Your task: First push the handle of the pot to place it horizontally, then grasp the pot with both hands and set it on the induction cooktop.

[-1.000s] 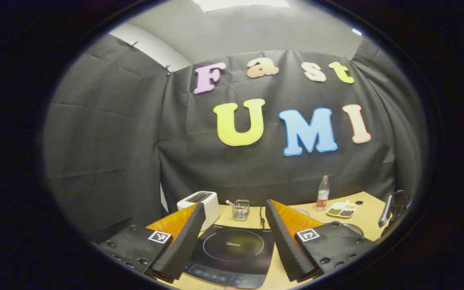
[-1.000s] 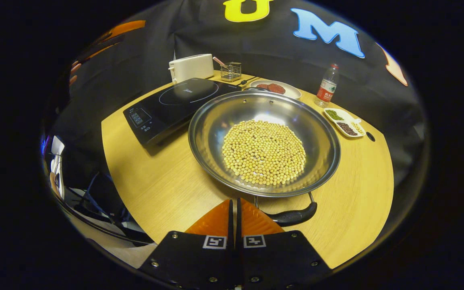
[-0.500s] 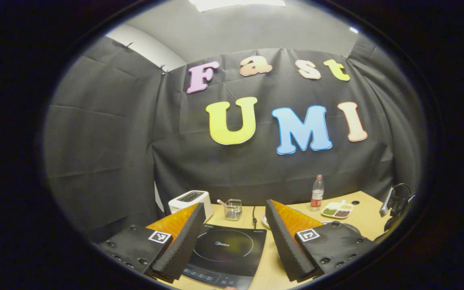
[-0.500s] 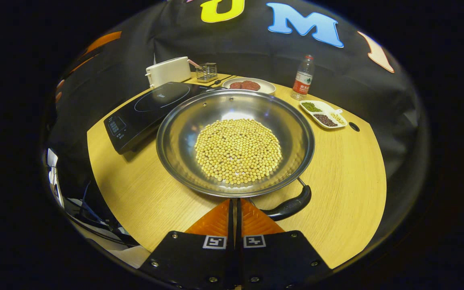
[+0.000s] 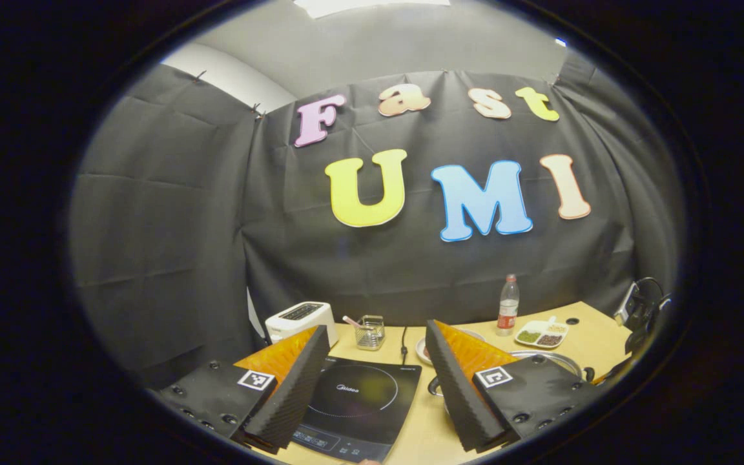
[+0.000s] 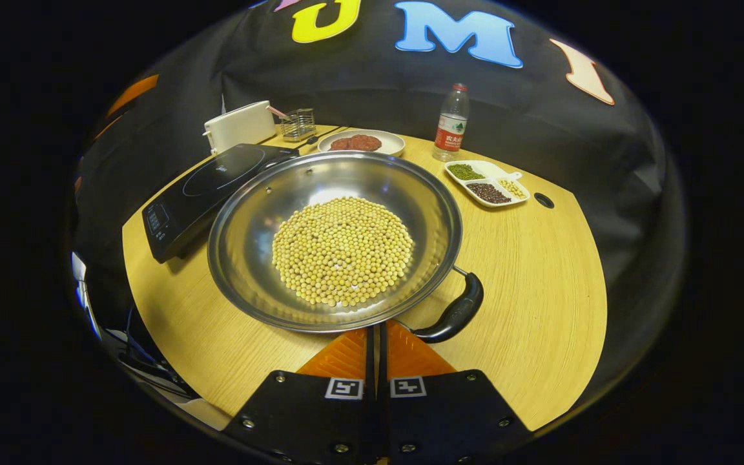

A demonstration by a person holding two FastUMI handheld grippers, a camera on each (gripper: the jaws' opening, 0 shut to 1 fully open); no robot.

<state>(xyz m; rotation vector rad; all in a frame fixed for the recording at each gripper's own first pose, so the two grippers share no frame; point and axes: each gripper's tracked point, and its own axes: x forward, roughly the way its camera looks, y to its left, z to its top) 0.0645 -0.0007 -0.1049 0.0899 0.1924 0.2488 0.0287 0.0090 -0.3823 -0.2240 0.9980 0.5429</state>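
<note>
Since the earlier frames the pot [image 6: 335, 242] has slid toward 9 o'clock in the right gripper view, and its black handle [image 6: 453, 314] has swung from about 6 o'clock on the rim up to about 4 o'clock. In the left gripper view the cooktop [image 5: 356, 409] has drifted toward 8 o'clock, and more of the pot's rim [image 5: 556, 356] has come into sight at 4 o'clock.

Right gripper [image 6: 376, 339]: its two fingers are pressed together with nothing between them, the tips at the near edge of the pot, just beside the handle's lower end.

Left gripper [image 5: 375, 387]: its fingers are spread wide, empty, raised over the cooktop, which shows between them.

In the right gripper view the steel pot sits on the wooden table [image 6: 543, 297], filled in the middle with yellow beans [image 6: 343, 250]. The cooktop [image 6: 201, 194] lies at 10 o'clock from the pot, its near corner tucked under the pot's rim.

Behind the pot, at 12 o'clock, stands a plate of reddish food [image 6: 360, 142]; a toaster [image 6: 241, 125] and a wire holder [image 6: 298, 124] are at 11 o'clock, a bottle [image 6: 449, 124] at 1 o'clock, and a divided dish of beans [image 6: 487, 183] at 2 o'clock.
</note>
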